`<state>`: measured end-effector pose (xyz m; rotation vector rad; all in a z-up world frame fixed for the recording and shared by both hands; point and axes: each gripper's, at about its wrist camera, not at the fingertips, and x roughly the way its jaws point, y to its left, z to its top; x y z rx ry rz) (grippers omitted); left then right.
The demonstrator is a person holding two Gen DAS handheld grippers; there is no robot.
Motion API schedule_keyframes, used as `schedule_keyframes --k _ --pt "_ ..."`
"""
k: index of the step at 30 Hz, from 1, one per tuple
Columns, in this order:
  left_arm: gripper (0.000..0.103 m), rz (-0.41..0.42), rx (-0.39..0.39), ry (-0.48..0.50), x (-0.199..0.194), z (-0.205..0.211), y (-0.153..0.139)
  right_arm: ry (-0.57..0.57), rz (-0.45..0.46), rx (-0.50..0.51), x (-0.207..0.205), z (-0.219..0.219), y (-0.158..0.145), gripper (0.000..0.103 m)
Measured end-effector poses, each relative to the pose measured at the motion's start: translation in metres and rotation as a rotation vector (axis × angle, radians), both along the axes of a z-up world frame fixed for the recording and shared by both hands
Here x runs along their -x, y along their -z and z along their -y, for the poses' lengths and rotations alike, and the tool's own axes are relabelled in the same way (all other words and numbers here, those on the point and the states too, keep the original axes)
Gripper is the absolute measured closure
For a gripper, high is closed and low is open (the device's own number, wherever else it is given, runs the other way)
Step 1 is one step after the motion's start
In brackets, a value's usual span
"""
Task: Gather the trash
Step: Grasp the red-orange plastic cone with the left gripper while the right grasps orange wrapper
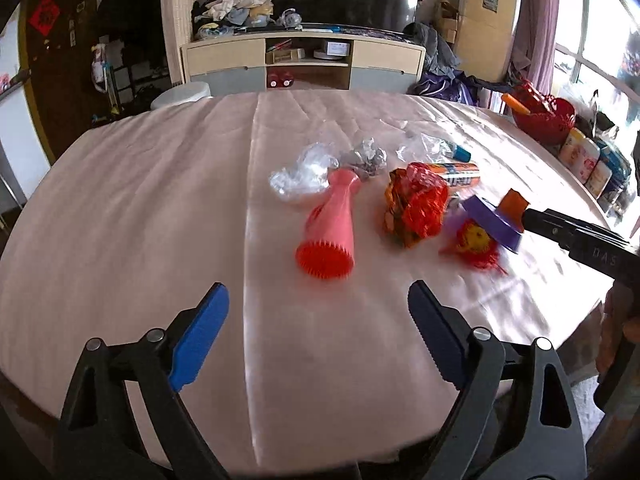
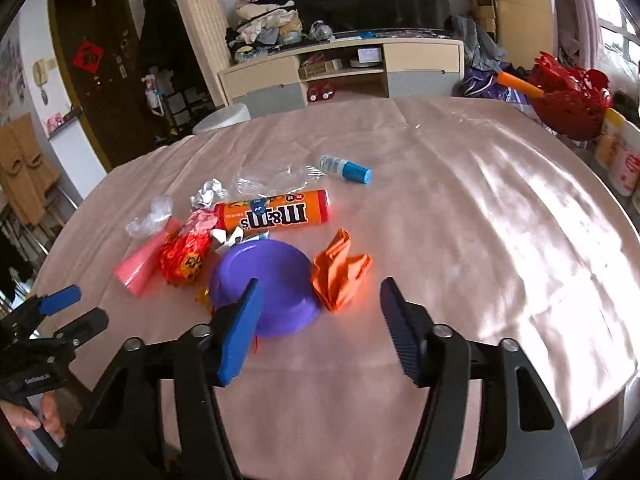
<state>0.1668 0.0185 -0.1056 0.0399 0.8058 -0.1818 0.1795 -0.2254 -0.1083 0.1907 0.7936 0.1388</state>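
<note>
Trash lies on a pink-clothed table (image 1: 140, 220): a pink cup (image 1: 330, 232) on its side, clear plastic (image 1: 304, 172), a foil ball (image 1: 366, 158), a red-orange wrapper (image 1: 416, 208), an orange M&M's tube (image 2: 276, 214) and a blue-capped bottle (image 2: 348, 170). My left gripper (image 1: 318, 300) is open and empty, short of the pink cup. My right gripper (image 2: 320, 286) stands open over the near rim of a purple plate (image 2: 268, 280) and a crumpled orange wrapper (image 2: 340, 276). Its left finger overlaps the plate's edge and its right finger is apart from the wrapper.
A red basket (image 2: 572, 100) and several canisters (image 2: 624, 160) stand along the table's right edge. Beyond the table are a white stool (image 1: 182, 94) and a TV cabinet (image 1: 304, 60). A hand (image 2: 40, 416) holds the left gripper at the lower left.
</note>
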Motion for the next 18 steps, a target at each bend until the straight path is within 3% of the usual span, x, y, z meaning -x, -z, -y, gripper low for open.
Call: schedule_keyframes --k 3,10,13,15,18 --pt "0.023 -0.002 0.003 0.006 -0.013 0.002 0.004 0.011 -0.007 0.003 -0.010 0.001 0.003 0.066" --pt "0.034 -0.018 0.010 0.045 -0.037 0.011 0.013 0.026 -0.010 0.077 -0.017 0.002 0.011 0.082" --pt "0.051 -0.044 0.032 0.059 -0.045 0.012 0.018 0.029 -0.020 0.080 -0.018 0.003 0.014 0.085" --pt "0.068 -0.058 0.037 0.061 -0.046 0.012 0.021 0.028 -0.021 0.068 -0.017 0.007 0.013 0.087" --pt "0.068 -0.055 0.018 0.067 -0.039 0.012 0.019 0.034 -0.011 0.068 -0.011 0.013 0.009 0.090"
